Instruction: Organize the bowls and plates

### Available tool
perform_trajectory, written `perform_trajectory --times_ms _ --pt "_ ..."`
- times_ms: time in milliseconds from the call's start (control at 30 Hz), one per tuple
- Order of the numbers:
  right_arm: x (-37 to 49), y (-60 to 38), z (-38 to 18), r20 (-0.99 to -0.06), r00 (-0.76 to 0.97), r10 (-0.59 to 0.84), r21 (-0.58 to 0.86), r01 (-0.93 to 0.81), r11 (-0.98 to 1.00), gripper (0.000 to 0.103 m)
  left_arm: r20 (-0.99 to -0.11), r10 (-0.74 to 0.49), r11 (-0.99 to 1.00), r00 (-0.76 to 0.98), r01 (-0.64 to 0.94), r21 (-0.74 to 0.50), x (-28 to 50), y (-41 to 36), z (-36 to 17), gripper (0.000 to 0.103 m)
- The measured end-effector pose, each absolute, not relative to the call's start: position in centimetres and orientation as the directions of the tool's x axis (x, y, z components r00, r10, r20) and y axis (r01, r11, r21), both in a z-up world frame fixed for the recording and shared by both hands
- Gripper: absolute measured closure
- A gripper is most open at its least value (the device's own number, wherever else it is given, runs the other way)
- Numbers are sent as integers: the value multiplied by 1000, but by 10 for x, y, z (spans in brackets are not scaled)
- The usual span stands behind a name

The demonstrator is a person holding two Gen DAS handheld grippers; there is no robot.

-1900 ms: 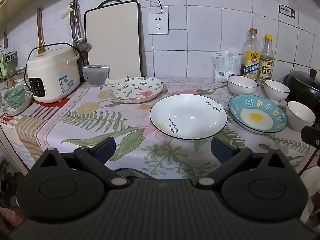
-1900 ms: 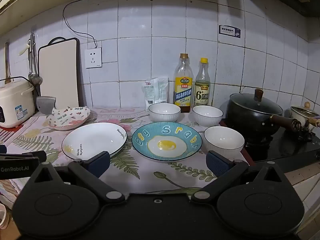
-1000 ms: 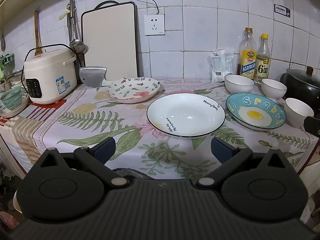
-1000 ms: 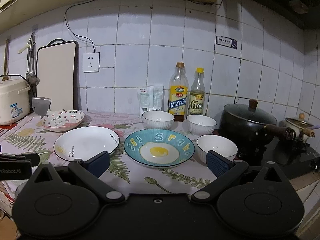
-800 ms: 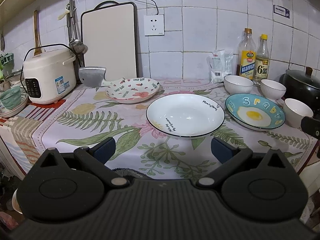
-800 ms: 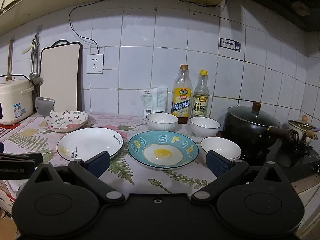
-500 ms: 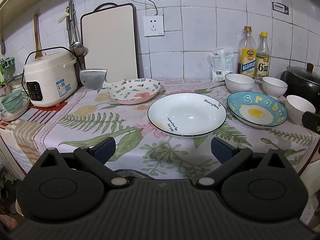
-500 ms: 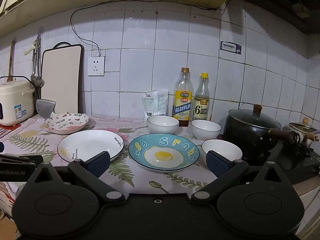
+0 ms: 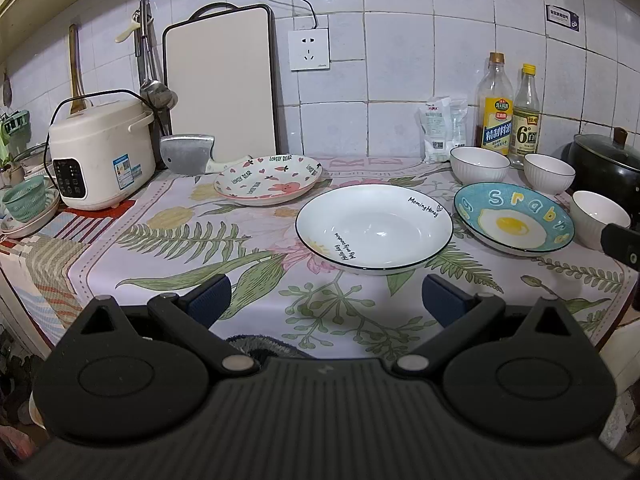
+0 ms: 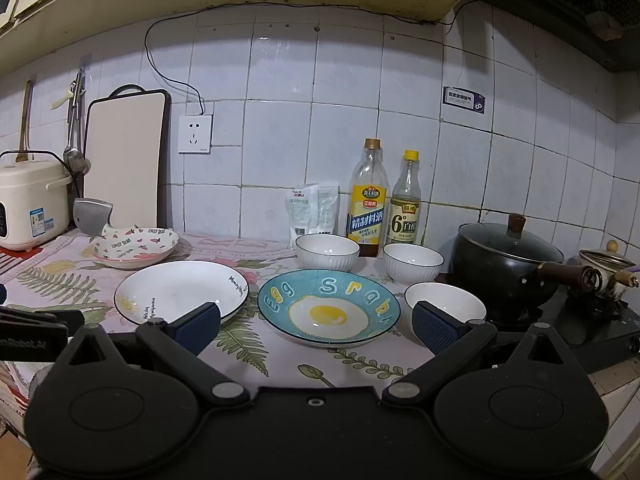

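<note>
Both the left gripper (image 9: 324,300) and right gripper (image 10: 316,322), jaws spread and empty, have merely drifted before the untouched white plate (image 9: 374,229) and egg plate (image 10: 328,306); organizing not begun.

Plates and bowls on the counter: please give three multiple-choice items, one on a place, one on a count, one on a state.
1. Which plate lies between the other two?
A. white plate
B. blue egg plate
C. pink heart plate

2. How many white bowls stand on the counter?
A. one
B. three
C. five

3. How are the left tongs and the right tongs?
A. both open and empty
B. both shut on a bowl
C. one holds a plate

Key: 1 A, the pink plate is left of it and the blue one right; 2 B, bowls at; 3 A, fingers apart, nothing between.
</note>
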State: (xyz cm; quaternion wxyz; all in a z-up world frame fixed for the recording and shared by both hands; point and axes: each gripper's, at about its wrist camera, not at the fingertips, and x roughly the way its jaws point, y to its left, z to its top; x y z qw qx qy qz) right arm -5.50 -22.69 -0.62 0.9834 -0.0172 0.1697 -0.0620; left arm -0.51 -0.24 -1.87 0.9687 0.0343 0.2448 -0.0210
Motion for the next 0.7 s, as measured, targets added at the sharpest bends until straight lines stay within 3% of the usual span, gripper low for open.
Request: perform_trajectory --times_ms 700 --pt "-52 -224 -8 -340 932 -122 -63 107 992 0 -475 -23 998 880 51 46 -5 5 -19 0"
